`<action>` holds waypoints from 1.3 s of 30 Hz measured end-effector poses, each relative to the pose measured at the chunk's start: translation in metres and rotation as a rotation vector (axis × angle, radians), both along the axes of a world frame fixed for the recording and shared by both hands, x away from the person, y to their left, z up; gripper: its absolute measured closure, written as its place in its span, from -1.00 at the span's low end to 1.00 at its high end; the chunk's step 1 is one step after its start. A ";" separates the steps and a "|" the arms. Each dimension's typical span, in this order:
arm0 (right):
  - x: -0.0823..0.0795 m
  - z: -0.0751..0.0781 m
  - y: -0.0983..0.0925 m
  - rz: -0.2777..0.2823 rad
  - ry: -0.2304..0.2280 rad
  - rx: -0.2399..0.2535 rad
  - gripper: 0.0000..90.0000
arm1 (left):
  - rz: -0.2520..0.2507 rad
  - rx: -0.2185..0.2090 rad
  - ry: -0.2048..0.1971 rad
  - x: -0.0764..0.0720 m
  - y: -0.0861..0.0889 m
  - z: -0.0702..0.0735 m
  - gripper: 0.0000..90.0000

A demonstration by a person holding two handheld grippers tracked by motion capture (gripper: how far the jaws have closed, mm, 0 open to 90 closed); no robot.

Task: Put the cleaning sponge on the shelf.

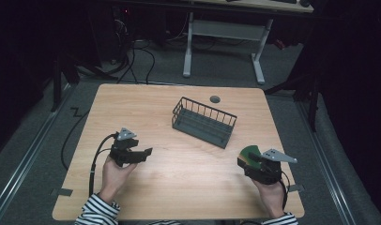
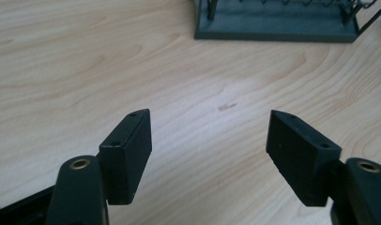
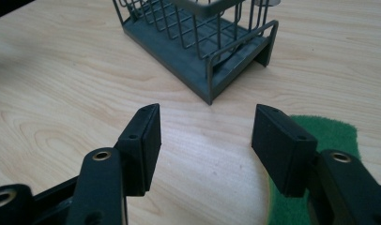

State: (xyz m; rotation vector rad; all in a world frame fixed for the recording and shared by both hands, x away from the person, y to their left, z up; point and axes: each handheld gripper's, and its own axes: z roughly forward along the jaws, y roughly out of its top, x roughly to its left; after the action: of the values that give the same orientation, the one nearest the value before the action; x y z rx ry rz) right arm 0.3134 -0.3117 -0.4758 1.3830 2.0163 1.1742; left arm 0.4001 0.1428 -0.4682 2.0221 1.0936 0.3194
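A dark grey wire basket (image 1: 203, 123) stands empty at the middle of the wooden table (image 1: 179, 187). My left gripper (image 1: 142, 153) hovers over the table's left half, pointing right toward the basket (image 2: 273, 23). Its jaws (image 2: 209, 117) stand open over bare wood. My right gripper (image 1: 245, 165) is at the front right, aimed at the basket's near end (image 3: 202, 51). It is open (image 3: 206, 110), with nothing between the jaws. A green scouring pad (image 1: 249, 153) lies flat on the table, partly under the right-hand jaw (image 3: 334, 133).
A small grey round disc (image 1: 215, 99) sits in the tabletop behind the basket. A black cable (image 1: 95, 159) trails from the left gripper toward the table's left edge. White desk legs (image 1: 259, 61) stand on the floor beyond the far edge.
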 end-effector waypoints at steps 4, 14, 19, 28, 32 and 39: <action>0.010 0.008 -0.003 -0.015 0.018 0.017 -0.03 | -0.024 0.016 -0.016 0.015 -0.014 0.007 -0.27; 0.041 0.035 -0.016 -0.043 0.015 0.064 0.05 | -0.015 0.031 -0.057 0.050 -0.041 0.032 -0.12; 0.061 0.050 -0.013 -0.059 -0.006 0.033 0.09 | 0.010 0.038 -0.070 0.069 -0.050 0.044 -0.10; 0.093 0.055 -0.007 -0.086 -0.008 0.020 0.12 | 0.031 0.011 -0.051 0.097 -0.072 0.044 -0.06; 0.115 0.055 -0.006 -0.099 -0.001 0.023 0.14 | 0.051 0.009 -0.053 0.109 -0.079 0.041 -0.05; 0.140 0.048 0.004 -0.131 0.035 0.012 0.20 | 0.066 0.010 -0.040 0.122 -0.091 0.038 0.01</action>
State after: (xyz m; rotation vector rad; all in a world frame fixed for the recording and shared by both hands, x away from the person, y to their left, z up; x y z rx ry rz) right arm 0.4533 -0.3077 -0.4276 1.5264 1.9127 1.1146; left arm 0.5219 0.0514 -0.4302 1.9825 1.1375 0.3986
